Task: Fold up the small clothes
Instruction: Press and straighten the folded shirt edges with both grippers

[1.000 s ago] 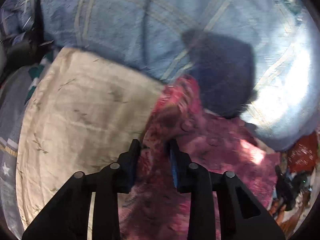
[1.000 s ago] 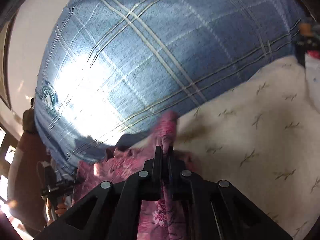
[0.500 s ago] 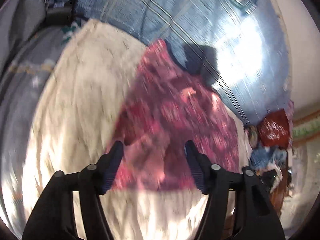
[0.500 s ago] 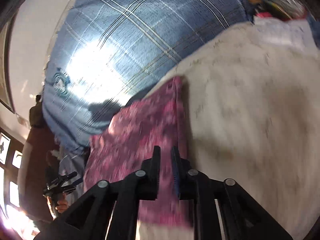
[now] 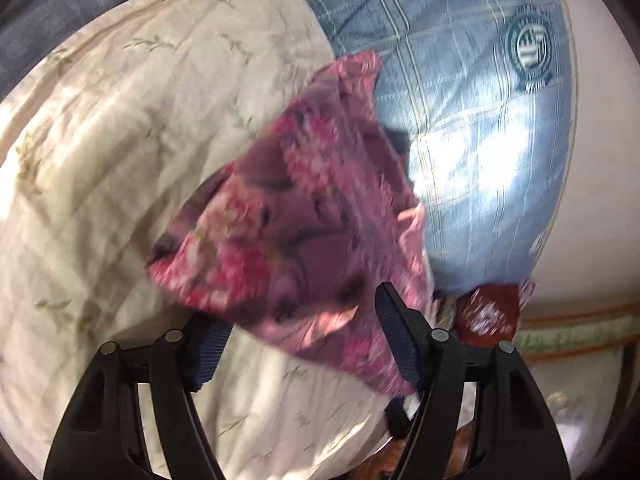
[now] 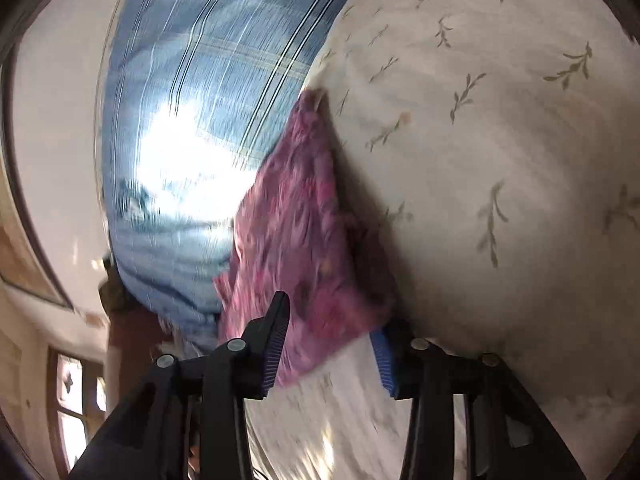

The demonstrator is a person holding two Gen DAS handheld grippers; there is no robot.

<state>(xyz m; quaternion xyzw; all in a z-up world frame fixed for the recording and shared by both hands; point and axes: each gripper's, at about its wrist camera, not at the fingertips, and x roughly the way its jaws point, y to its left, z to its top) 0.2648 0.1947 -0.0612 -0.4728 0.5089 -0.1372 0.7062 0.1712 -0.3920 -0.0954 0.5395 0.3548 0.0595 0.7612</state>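
Now we see both grippers with jaws wide, holding nothing. Our left gripper (image 5: 304, 344) hangs over the pink cloth (image 5: 296, 216), whose near edge drapes across the gap between the fingers; contact with the pads cannot be told through the blur. Cloth lies on the cream quilt (image 5: 120, 152), its far corner against the blue blanket (image 5: 480, 128). A red item (image 5: 490, 312) sits past the cloth's right edge. From our right gripper (image 6: 330, 344), the cloth (image 6: 296, 232) lies along the seam between quilt (image 6: 500, 128) and blanket (image 6: 192, 120), its near end between the spread fingers. Both views are motion-blurred.
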